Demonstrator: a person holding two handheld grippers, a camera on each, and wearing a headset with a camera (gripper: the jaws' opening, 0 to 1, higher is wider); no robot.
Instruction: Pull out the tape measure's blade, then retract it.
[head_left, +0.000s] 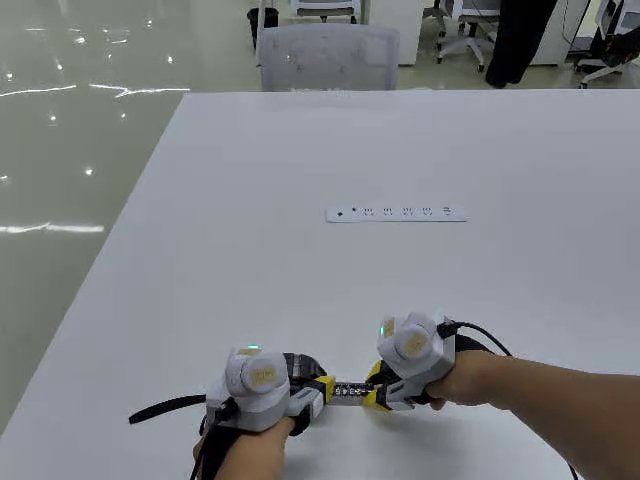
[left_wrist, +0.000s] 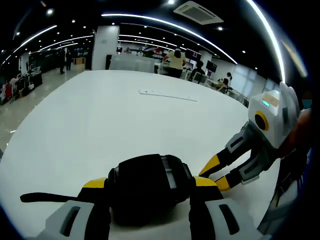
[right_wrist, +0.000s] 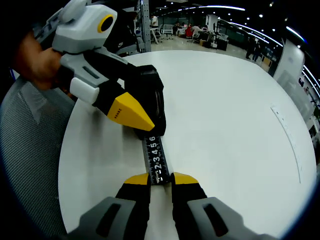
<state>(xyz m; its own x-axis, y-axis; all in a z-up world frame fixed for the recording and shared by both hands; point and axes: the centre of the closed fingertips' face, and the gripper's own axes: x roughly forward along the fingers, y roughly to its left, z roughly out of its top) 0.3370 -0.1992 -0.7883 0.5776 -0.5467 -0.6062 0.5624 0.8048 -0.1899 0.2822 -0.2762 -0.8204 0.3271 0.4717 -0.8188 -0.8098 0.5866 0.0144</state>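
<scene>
Risking an early snap-back if its pinch slips, the right hand-held gripper (right_wrist: 161, 178) holds the blade (right_wrist: 156, 155) tip in closed jaws, a short length drawn; the case (right_wrist: 148, 92) lies just beyond, near the counter (head_left: 400, 150) edge, clamped by the left hand-held gripper (head_left: 318, 389).

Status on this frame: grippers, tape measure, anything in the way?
Left gripper shut on tape measure. Right gripper shut on blade tip, blade out a short way. Power strip farther off, not in the way.
</scene>
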